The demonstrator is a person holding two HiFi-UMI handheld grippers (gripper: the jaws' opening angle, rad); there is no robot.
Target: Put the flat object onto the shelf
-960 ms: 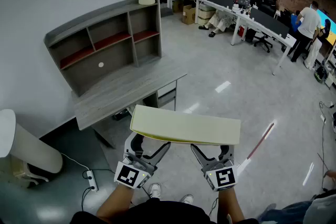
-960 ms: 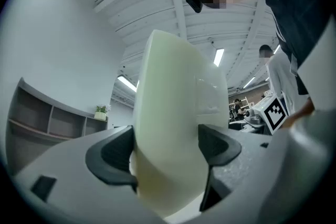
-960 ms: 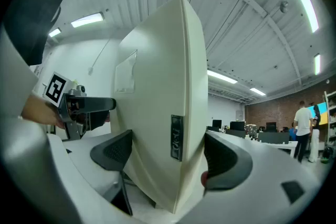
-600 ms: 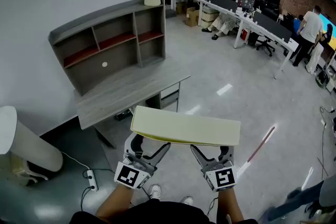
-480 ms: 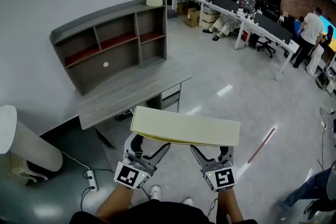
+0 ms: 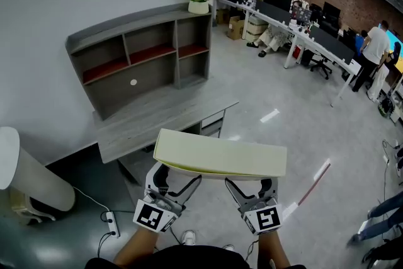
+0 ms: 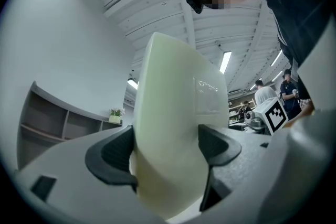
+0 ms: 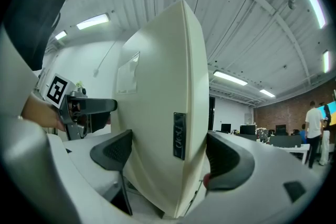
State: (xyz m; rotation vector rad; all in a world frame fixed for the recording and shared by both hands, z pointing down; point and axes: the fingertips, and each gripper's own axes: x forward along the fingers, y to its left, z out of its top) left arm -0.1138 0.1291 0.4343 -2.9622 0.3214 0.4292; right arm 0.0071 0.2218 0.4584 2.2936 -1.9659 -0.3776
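Observation:
A flat cream-coloured slab [image 6: 220,159] is held level in front of me, above the floor. My left gripper [image 6: 165,178] is shut on its left near edge, and my right gripper [image 6: 250,183] is shut on its right near edge. In the left gripper view the slab [image 7: 176,128] stands wedged between both black pads [image 7: 116,152]. In the right gripper view the slab [image 8: 165,113] fills the gap between the pads [image 8: 223,157]. The grey shelf unit [image 6: 141,57] stands on a grey desk [image 6: 164,120] against the wall, ahead and to the left of the slab.
A potted plant [image 6: 199,2] sits on the shelf unit's top right end. A white cylinder [image 6: 28,176] stands at lower left, with a power strip [image 6: 113,222] on the floor. Office desks with monitors [image 6: 296,25] and people [image 6: 374,50] are far right.
The view has shifted toward the desk and shelf unit, which now sit nearer and more to the right. The slab stays gripped by both grippers in the same pose.

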